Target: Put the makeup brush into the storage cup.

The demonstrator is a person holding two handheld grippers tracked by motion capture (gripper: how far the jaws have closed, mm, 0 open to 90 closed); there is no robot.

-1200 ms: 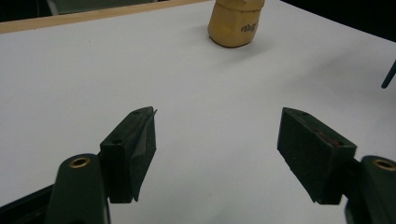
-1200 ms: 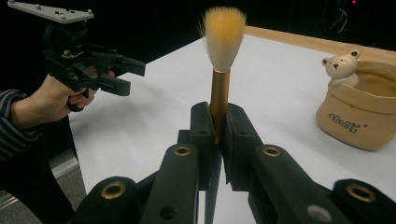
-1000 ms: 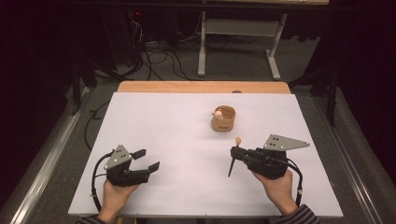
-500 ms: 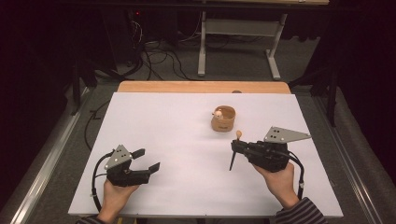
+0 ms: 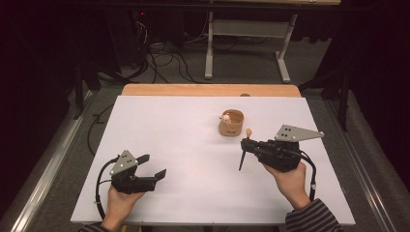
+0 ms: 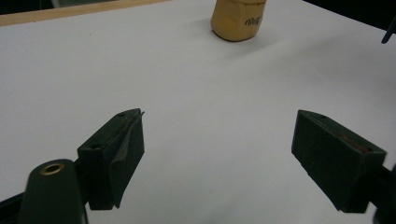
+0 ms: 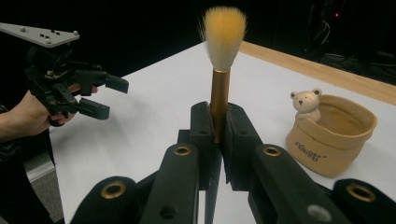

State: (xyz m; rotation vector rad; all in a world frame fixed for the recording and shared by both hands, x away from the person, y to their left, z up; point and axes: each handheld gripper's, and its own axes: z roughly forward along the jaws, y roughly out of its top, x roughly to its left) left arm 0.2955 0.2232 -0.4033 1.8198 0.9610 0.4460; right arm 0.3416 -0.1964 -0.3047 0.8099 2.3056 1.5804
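My right gripper (image 5: 247, 144) is shut on a brush (image 5: 248, 132) at the right of the white table. The brush stands nearly upright: tan bristles (image 7: 223, 42) on top, a gold ferrule between the pads (image 7: 201, 126), and a dark handle pointing down. Just beyond it stands a tan ceramic cup (image 5: 231, 124) with a small bear (image 7: 304, 103) on its rim. My left gripper (image 5: 153, 165) rests near the front left, seen across the table as the left gripper (image 7: 114, 99). Its jaws have just been opening and stand wide with nothing between them; the cup (image 6: 237, 18) is far ahead.
A white sheet (image 5: 183, 135) covers the table, with a wooden strip (image 5: 208, 90) along the far edge. Beyond it the floor holds cables (image 5: 159, 58) and metal table legs (image 5: 209, 53). Dark space lies at both sides.
My right gripper has shifted a little away from the front edge, toward the cup, with the brush still in it. The left hand has stayed in place.
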